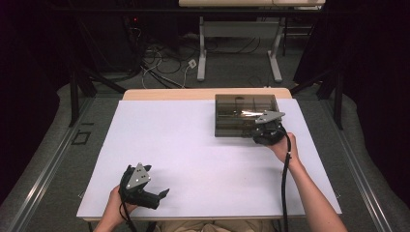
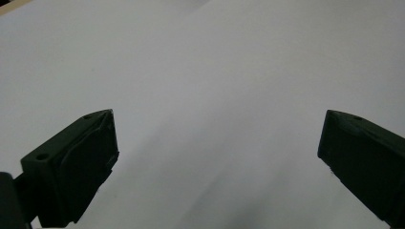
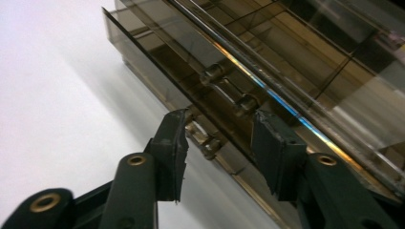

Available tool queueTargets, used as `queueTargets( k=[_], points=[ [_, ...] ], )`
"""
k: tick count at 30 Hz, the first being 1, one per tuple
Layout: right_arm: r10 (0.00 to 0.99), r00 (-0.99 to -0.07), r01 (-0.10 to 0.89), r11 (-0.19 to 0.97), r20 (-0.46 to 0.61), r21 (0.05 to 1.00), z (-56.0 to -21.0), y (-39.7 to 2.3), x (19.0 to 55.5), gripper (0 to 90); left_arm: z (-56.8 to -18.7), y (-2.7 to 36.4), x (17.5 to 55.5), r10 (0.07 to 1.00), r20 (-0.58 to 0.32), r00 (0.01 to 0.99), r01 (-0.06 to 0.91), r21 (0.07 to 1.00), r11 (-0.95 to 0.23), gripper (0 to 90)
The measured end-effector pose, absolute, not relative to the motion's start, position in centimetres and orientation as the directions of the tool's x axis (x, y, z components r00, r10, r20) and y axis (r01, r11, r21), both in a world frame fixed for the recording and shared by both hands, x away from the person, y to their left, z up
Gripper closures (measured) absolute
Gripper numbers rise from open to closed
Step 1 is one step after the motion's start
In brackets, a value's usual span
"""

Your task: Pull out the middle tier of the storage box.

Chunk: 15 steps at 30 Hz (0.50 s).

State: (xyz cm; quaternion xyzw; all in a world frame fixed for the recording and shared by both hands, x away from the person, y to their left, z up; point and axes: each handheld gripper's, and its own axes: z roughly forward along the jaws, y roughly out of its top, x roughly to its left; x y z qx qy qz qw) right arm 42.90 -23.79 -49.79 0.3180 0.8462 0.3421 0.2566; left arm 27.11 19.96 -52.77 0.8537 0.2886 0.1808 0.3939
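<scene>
Smoked-brown transparent plastic organizer box [image 1: 241,116], divided into compartments inside, sits on the far right part of the white tabletop [image 1: 193,154], with its clear lid down. The right tool [image 3: 219,136] is at the box's near edge, its grey three-cornered plate reaching over the lid in the high view. In the right gripper view its two black jaws stand partly apart on either side of a small clear latch [image 3: 205,138] on the box's front wall; one jaw is just beside the latch and the other rests against the lid edge, but whether the pads press on anything I cannot tell. The left tool [image 1: 162,194] rests low at the near left of the tabletop, well apart from the box, its jaws spread wide with nothing but bare white surface between them.
</scene>
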Motion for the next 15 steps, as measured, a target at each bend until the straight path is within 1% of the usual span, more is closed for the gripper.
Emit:
queueTargets(
  k=[5,6,8,12,15],
  points=[
    [0.710,-0.661,0.343,0.574,-0.243,0.744,-50.06,-23.93,43.22,59.7,-52.77,19.99,27.17,0.634,0.084,0.769,0.350,0.775,-0.526,0.0],
    [0.700,-0.665,0.339,0.594,-0.261,0.730,-50.18,-23.96,43.33,60.4,-52.81,19.95,27.18,0.634,0.087,0.768,0.346,0.777,-0.525,0.0],
    [0.705,-0.661,0.348,0.591,-0.257,0.727,-50.25,-23.90,43.30,60.9,-52.80,19.91,27.17,0.633,0.091,0.769,0.344,0.776,-0.529,0.0],
    [0.696,-0.664,0.339,0.605,-0.273,0.720,-50.42,-23.95,43.51,65.3,-52.78,19.97,27.14,0.633,0.083,0.769,0.349,0.775,-0.526,0.1],
    [0.691,-0.670,0.343,0.613,-0.273,0.712,-50.62,-23.94,43.64,66.1,-52.82,19.98,27.11,0.637,0.084,0.766,0.348,0.780,-0.520,0.0]
  ],
)
